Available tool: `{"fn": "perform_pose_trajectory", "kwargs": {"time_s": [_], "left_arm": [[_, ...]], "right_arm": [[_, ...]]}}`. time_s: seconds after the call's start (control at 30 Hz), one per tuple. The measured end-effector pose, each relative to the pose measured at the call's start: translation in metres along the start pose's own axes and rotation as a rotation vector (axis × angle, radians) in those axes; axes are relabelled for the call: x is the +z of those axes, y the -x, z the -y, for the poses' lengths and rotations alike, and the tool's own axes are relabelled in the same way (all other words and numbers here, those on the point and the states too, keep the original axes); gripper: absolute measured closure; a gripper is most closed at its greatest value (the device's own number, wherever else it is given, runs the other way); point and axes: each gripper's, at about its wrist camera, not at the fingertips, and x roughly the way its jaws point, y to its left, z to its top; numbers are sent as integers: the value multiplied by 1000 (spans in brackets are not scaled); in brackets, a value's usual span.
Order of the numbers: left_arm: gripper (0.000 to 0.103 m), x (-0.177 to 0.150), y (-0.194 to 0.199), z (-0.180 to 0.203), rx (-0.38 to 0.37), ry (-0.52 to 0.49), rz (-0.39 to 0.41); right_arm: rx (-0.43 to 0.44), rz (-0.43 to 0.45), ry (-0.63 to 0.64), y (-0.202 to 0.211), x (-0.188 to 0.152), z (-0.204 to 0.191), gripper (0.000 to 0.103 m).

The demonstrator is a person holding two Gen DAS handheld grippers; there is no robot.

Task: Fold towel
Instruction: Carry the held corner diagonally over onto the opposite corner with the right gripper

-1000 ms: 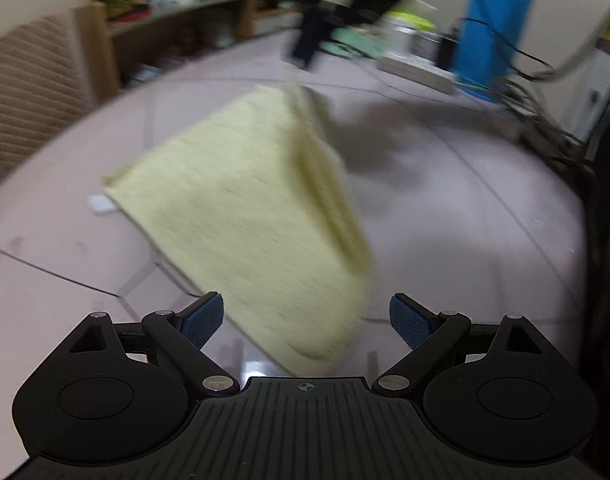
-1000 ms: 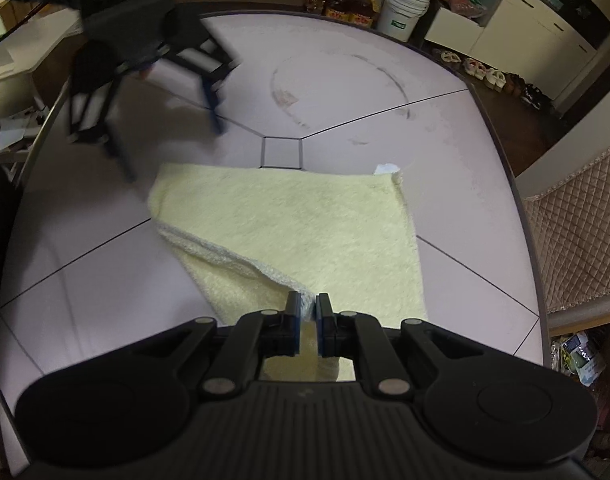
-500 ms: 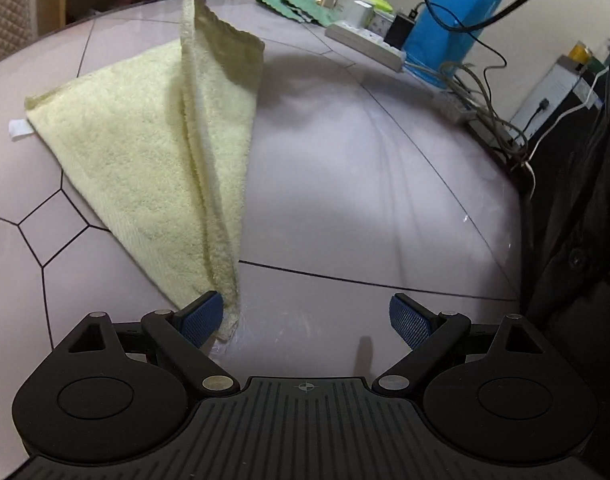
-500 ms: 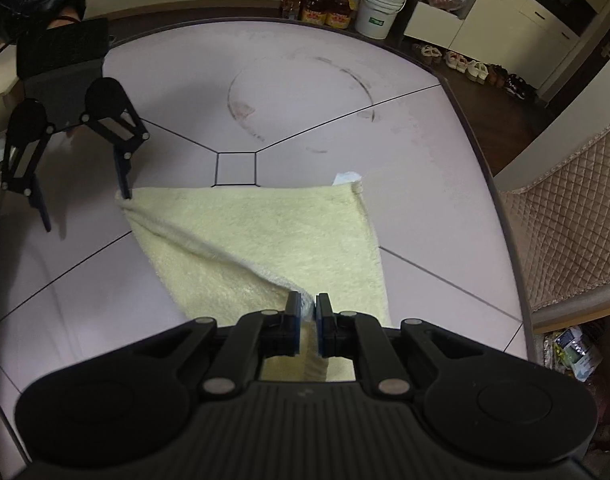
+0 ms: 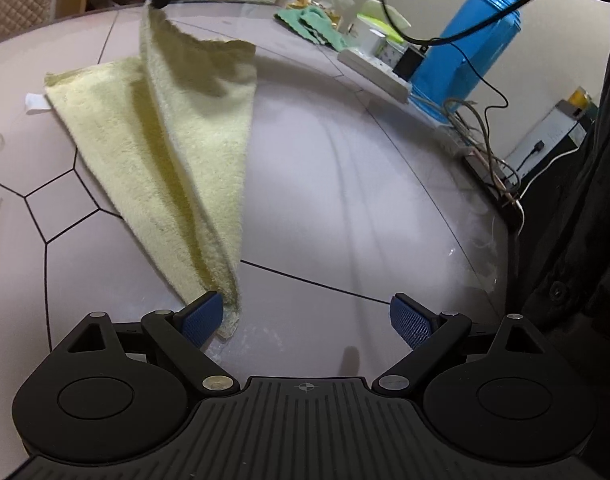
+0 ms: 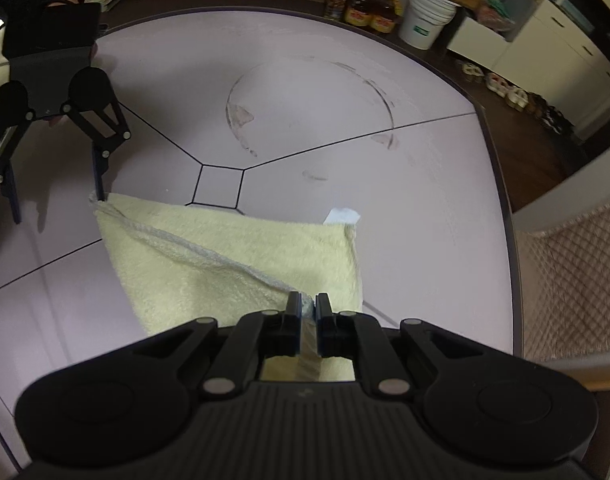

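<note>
One pale yellow terry-cloth towel [image 5: 157, 152] lies across the middle of the round, pale pink desk [image 5: 345, 184] with dark inlaid lines, partly flat and partly lifted into a ridge between two of its corners. The right tongs [image 6: 308, 305] are pressed together on one corner of the towel and hold it raised above the flat part. The left tongs [image 5: 305, 318] are spread wide; their left pad touches the opposite near corner, which rests on the desk, but nothing is pinched between the pads. As a judgement: with only one corner held, the lifted flap could swing or twist as it is carried across, so the edges would land askew and the fold come out crooked. The free corner could also drag along the smooth desk if the pull is strong, bunching the layer beneath. If the left tongs close where they stand now, they may catch only the fringe or miss the cloth. Counted: one towel, one white tag [image 6: 342, 215] at its far corner, two sets of tongs, one tall blue plastic jug [image 5: 469, 52] at the desk's far edge beside a white power strip [image 5: 373, 70].
</note>
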Motion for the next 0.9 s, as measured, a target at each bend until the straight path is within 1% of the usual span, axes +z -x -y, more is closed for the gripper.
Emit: {"fn": "perform_pose_trajectory", "kwargs": {"time_s": [0.2,0.37,0.67,0.9], "left_arm": [[9,-5,10,-6,14,32,28],[9,-5,14,-11,30,47,51],[9,-5,24,-16,66,47,83],[9,-5,25,-17,67,53,99]], "right_arm": [[41,-13,44,-24,17,19,96],[63,-20,50,-40,24,31,96],[82,-31,80,-63,34,36,97],[86,-30,98,-74,42,38,97]]}}
